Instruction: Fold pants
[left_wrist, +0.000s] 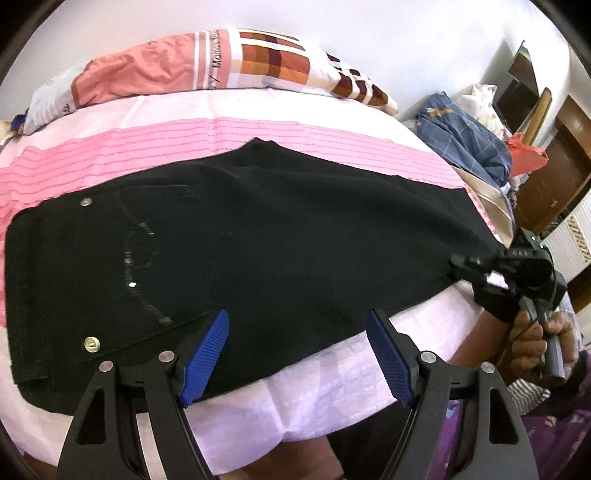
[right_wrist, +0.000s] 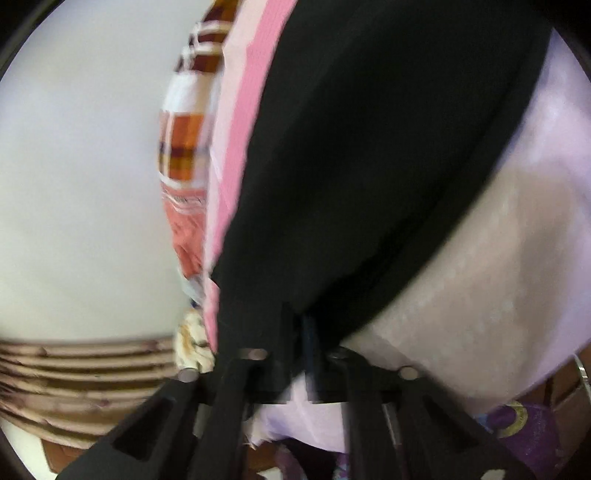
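Black pants (left_wrist: 258, 236) lie flat across the bed, waistband and metal rivets at the left, legs running right. My left gripper (left_wrist: 299, 354) is open, its blue pads (left_wrist: 205, 356) hovering over the near edge of the pants, holding nothing. My right gripper (left_wrist: 458, 264) shows at the right in the left wrist view, held in a hand and shut on the leg end of the pants. In the blurred right wrist view the right gripper (right_wrist: 303, 332) is closed with the black fabric (right_wrist: 369, 166) pinched between its fingers.
The bed has a pink and lilac sheet (left_wrist: 332, 384). A folded checked quilt (left_wrist: 229, 62) lies along the far side. A pile of blue clothes (left_wrist: 465, 136) and wooden furniture (left_wrist: 565, 166) stand at the right beyond the bed.
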